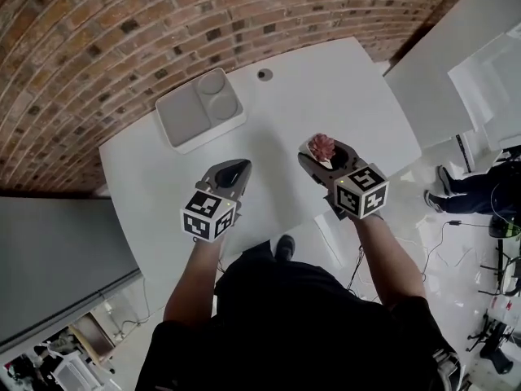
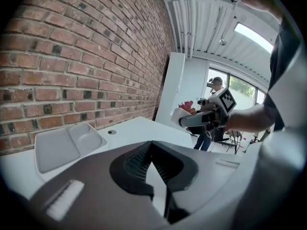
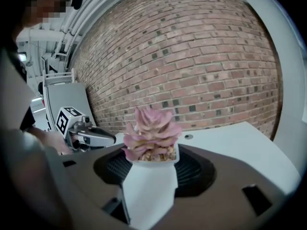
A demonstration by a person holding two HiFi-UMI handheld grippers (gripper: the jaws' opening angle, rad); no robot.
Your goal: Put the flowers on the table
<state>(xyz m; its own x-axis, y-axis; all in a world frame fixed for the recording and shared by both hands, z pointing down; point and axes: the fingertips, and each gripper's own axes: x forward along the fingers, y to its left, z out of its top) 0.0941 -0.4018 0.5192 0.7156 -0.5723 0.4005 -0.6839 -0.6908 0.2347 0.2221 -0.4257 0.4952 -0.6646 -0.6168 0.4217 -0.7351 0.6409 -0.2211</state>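
Right gripper view, frame centre: the right gripper [image 1: 323,155] has its jaws spread wide and clamped on a white pot [image 3: 149,186] of pink flowers [image 3: 152,131], upright, likely so nothing spills. It hangs over the lower right of the white table [image 1: 326,80]. The left gripper [image 1: 232,172], jaws together and empty, sits apart, seemingly keeping clear.

Left gripper [image 2: 153,146] shown with jaws brought together and nothing held between them, white table [image 2: 144,128] spread beyond, grey divided tray [image 2: 62,145] laid near its left edge beside the brick wall [image 2: 86,56], potted flowers [image 2: 184,110] clamped by the right gripper [image 2: 184,121] above the right edge
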